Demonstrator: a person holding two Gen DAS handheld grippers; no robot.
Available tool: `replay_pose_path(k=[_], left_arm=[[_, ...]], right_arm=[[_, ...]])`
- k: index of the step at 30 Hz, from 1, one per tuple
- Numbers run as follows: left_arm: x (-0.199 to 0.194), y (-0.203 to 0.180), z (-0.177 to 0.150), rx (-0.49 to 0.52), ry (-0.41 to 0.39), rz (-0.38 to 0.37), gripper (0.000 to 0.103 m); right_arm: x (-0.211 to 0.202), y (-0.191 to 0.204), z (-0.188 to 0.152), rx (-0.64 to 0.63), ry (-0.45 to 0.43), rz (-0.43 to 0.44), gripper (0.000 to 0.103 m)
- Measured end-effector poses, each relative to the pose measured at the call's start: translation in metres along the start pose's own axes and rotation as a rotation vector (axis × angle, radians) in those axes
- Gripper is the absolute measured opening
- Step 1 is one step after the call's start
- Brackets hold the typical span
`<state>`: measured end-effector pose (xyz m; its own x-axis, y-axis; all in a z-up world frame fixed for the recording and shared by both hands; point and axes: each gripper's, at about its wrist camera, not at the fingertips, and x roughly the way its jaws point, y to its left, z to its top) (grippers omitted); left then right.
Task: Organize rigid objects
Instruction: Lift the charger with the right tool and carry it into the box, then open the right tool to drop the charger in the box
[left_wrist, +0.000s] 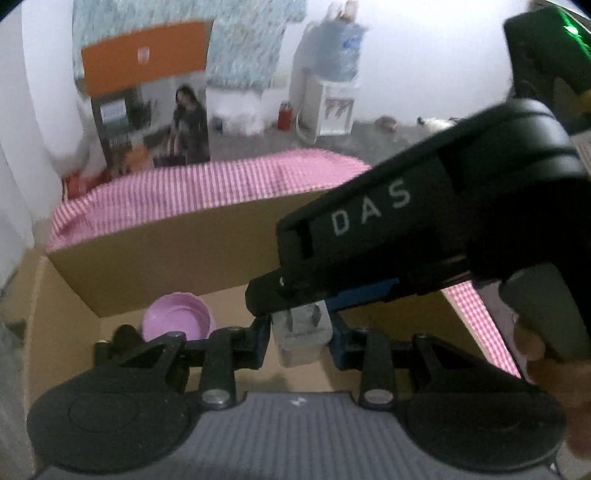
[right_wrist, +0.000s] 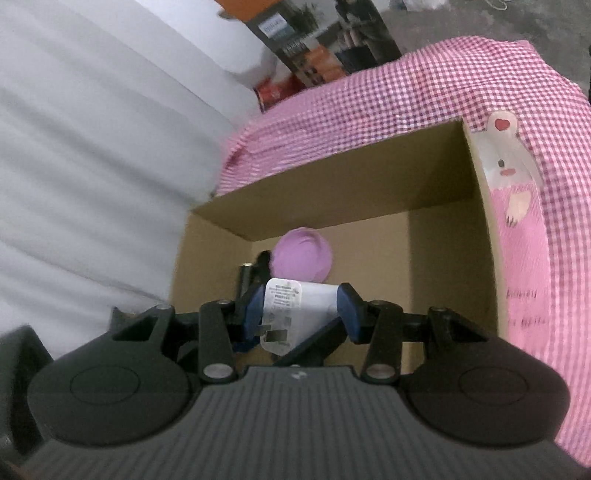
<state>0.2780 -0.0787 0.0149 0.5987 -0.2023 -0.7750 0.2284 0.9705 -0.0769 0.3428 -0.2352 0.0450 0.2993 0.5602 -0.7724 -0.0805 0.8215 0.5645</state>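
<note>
Left wrist view first: the cardboard box (left_wrist: 155, 243) sits on the pink checked cloth (left_wrist: 207, 184), and a purple bowl (left_wrist: 177, 319) already lies on the box floor, out at about 10 o'clock from the fingers. So I'd say at least one item is sorted. The left gripper (left_wrist: 301, 332) is pinching a white plug adapter (left_wrist: 303, 332), prongs facing the camera, dead centre between the blue pads. The right gripper's black body (left_wrist: 406, 236) crosses in from 2 o'clock, its tip just above the adapter.

Right wrist view: the right gripper (right_wrist: 301, 310) is clamped on a white charger (right_wrist: 291, 306), label and prongs toward the lens, sitting right between the pads. The bowl is straight ahead at 12 o'clock, deeper in the box. Something dark lies beside it at 11 o'clock, can't tell what. A pink bunny card (right_wrist: 517, 206) lies along the box's right wall, around 2 o'clock.

Both plugs hang over the open box, not yet dropped, so that's what's left as far as I can see.
</note>
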Motion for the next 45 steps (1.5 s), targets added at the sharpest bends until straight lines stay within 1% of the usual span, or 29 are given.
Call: replay_pose_path(k=[2,3,6,11,12,17,20,25,26,28,30,33,34,36,38,41,43,45], left_arm=[[0.014,0.004,0.008,-0.019,0.030,0.008,0.033],[0.020,0.007,0.011,-0.026,0.042,0.012,0.033],[0.034,0.014,0.021,-0.054,0.076,0.019,0.033],[0.059,0.026,0.032,-0.089,0.129,0.037,0.032],[0.062,0.028,0.033,-0.093,0.135,0.041,0.032],[0.078,0.032,0.035,-0.096,0.172,0.063,0.032],[0.080,0.030,0.035,-0.097,0.178,0.072,0.032],[0.079,0.031,0.039,-0.105,0.174,0.062,0.032],[0.078,0.031,0.040,-0.103,0.165,0.062,0.034],[0.075,0.029,0.040,-0.095,0.154,0.058,0.041],[0.072,0.027,0.040,-0.088,0.145,0.064,0.044],[0.067,0.025,0.040,-0.085,0.137,0.062,0.046],[0.064,0.024,0.039,-0.088,0.134,0.064,0.049],[0.060,0.023,0.039,-0.091,0.122,0.071,0.052],[0.054,0.021,0.040,-0.090,0.111,0.072,0.052],[0.041,0.019,0.039,-0.090,0.092,0.075,0.056],[0.025,0.013,0.036,-0.070,0.066,0.074,0.058],[0.010,0.006,0.033,-0.051,0.042,0.080,0.062]], right_arm=[[0.019,-0.009,0.018,0.003,0.039,-0.013,0.043],[0.019,-0.009,0.018,0.003,0.039,-0.013,0.043],[0.034,-0.017,0.033,0.007,0.067,-0.019,0.044],[0.059,-0.022,0.047,-0.004,0.099,-0.038,0.044],[0.070,-0.023,0.052,-0.002,0.111,-0.039,0.044],[0.086,-0.030,0.058,0.009,0.132,-0.034,0.044],[0.095,-0.031,0.059,0.003,0.136,-0.036,0.046],[0.100,-0.032,0.063,0.003,0.134,-0.036,0.049],[0.101,-0.032,0.064,0.001,0.131,-0.035,0.051],[0.102,-0.030,0.064,-0.007,0.117,-0.036,0.054],[0.101,-0.029,0.065,-0.013,0.102,-0.039,0.056],[0.096,-0.027,0.064,-0.010,0.086,-0.029,0.056],[0.093,-0.027,0.064,-0.009,0.082,-0.025,0.056],[0.087,-0.025,0.063,-0.014,0.069,-0.023,0.057],[0.079,-0.022,0.061,-0.019,0.054,-0.020,0.057],[0.063,-0.015,0.058,-0.029,0.023,-0.014,0.057],[0.048,-0.010,0.054,-0.036,-0.010,-0.002,0.057],[0.025,-0.004,0.048,-0.042,-0.047,0.018,0.057]])
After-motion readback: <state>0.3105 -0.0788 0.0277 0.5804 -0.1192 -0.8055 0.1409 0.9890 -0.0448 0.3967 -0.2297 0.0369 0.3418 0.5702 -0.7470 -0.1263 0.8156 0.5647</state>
